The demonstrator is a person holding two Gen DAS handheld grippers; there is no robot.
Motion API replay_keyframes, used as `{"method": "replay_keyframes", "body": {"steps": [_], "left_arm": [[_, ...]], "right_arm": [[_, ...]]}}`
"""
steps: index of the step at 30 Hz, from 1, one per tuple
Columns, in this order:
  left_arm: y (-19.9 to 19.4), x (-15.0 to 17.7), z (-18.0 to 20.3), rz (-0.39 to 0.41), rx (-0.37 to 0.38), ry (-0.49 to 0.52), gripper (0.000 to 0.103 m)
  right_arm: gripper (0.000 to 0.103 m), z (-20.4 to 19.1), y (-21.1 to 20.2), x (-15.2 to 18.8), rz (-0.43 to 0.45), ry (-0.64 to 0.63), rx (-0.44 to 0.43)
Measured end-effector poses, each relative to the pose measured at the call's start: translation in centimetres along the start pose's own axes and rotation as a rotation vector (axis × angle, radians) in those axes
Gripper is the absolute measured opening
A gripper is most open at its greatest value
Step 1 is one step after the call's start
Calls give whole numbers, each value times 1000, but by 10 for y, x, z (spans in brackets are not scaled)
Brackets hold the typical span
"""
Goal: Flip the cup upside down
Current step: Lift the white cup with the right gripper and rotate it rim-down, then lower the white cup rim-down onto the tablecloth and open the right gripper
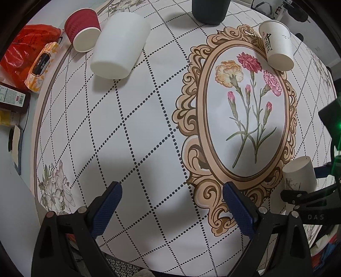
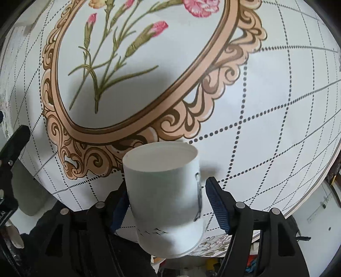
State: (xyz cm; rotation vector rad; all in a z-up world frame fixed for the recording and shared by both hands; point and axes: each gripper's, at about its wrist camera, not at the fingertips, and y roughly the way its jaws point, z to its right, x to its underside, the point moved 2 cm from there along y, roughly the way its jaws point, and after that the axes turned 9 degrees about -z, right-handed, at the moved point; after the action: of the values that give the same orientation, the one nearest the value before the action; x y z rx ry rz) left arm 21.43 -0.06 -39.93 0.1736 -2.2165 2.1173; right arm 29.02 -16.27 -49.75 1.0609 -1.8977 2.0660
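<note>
We find the right gripper [image 2: 167, 196] positioned about a white paper cup [image 2: 164, 200] near the table's edge, beside the ornate oval frame [image 2: 149, 106] printed on the tablecloth [image 2: 277, 95]. The cup shows a recessed round end facing the camera and a wider rolled rim at its lower end, so it appears inverted, though blur leaves its exact tilt uncertain. One blue pad [image 2: 120, 206] lies against the cup's wall; the other pad [image 2: 217, 202] stands slightly clear of it, so we record the jaws as parted and not clamping. In the left wrist view the same cup [image 1: 299, 176] appears at the right margin with the right tool's black frame beside it. The left gripper [image 1: 170, 204] hangs over the dotted-grid cloth with its fingers spread wide and nothing between them. We note further items at the far side: a red ribbed cup [image 1: 82, 31], a large white cup [image 1: 120, 45], and a paper cup with black characters [image 1: 277, 45], each base-up. A dark cup [image 1: 210, 10] stands at the top edge, cut off. A red bag [image 1: 29, 49] lies off the cloth at the left.
</note>
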Motion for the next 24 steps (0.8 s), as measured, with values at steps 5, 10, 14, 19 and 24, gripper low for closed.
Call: {"method": "replay_keyframes", "body": {"steps": [5,10,14,19,24], "left_arm": [[-6,3,7,6,0,8,97],[-10,7,16,7,-2,18,97],[-10,7,14,2,1,19,97],[-5,13,12,-3,8,14,97],[-4,8,7,-15,35,2,97]], "right_arm": [[72,-2,-9,4,-7,-1,1],[72,-4,-16,3,-12,2,11],[61,-8,-25,3,3,5,19],[61,2,-41,12,79,36,-18],[61,6,-69,32,302,90,-45]]}}
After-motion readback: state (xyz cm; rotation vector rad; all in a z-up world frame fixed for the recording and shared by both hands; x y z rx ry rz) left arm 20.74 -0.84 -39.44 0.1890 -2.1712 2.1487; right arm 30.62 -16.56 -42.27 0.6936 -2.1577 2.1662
